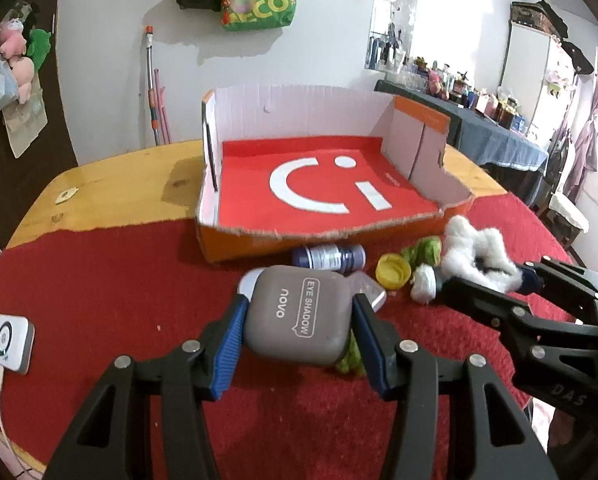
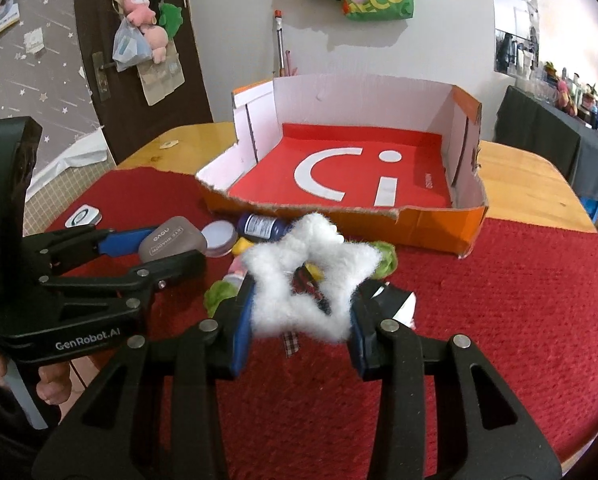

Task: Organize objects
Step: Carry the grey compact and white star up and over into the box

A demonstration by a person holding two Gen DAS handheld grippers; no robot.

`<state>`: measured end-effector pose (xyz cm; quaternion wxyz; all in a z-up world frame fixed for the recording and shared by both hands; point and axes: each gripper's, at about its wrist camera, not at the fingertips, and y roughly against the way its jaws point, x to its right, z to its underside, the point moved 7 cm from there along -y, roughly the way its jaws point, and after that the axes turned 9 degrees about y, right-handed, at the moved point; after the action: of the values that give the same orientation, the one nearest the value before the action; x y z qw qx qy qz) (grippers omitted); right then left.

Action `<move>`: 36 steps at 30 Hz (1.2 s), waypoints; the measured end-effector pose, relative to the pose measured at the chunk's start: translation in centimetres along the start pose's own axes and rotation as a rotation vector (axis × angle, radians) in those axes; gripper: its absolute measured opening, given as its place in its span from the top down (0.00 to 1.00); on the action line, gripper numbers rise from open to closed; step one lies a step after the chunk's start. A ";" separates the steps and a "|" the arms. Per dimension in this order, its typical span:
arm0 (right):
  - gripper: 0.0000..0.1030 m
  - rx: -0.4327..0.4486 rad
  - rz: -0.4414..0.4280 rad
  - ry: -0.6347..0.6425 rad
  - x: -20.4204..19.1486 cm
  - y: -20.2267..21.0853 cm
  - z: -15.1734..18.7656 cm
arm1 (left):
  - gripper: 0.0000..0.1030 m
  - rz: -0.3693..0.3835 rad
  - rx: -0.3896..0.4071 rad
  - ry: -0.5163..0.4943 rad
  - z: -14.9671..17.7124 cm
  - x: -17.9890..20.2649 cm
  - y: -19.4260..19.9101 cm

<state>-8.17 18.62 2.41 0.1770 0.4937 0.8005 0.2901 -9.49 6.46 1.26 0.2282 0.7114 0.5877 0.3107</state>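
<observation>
A grey eye-shadow case (image 1: 297, 316) is clamped between the blue pads of the left gripper (image 1: 297, 330), its lettered lid facing up and its near end raised off the red cloth (image 1: 99, 280). A white fluffy star (image 2: 313, 280) — hollow in the middle — is pinched by the right gripper (image 2: 301, 312), whose jaws are drawn narrow against its two lower points.

Beyond both claws, an orange cardboard tray (image 1: 421, 148) with a torn front edge is set on the wooden table (image 1: 119, 184); its red floor carries a white printed mark, and nothing is seen lying in it.

Between the grippers and the tray, loose items are gathered on the cloth: a dark blue bottle (image 1: 329, 257) laid on its side just beside the tray's front wall, a yellow cap (image 1: 393, 271) near it, green fluffy scraps (image 1: 423, 250), and a round pale lid (image 2: 219, 236) close to the case. A small white device (image 1: 11, 338) with a cable is placed well apart at the left edge of the cloth.
</observation>
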 end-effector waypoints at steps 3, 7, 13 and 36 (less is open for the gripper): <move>0.64 0.001 -0.003 -0.005 0.5 0.0 -0.7 | 0.47 0.002 0.006 -0.006 -0.9 0.3 -0.2; 0.64 0.002 -0.003 -0.010 1.0 -0.1 -1.3 | 0.47 0.013 0.003 -0.005 -1.9 0.7 -0.6; 0.64 -0.004 0.002 -0.019 2.1 -0.6 -2.6 | 0.47 0.013 0.011 -0.001 -3.4 1.1 -1.3; 0.64 -0.041 -0.024 -0.086 5.8 -4.0 -6.7 | 0.47 -0.008 -0.017 0.032 -8.5 0.5 -5.4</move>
<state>-17.40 20.47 5.03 0.2247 0.4924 0.7918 0.2831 -19.21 7.74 3.54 0.2261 0.7020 0.5914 0.3260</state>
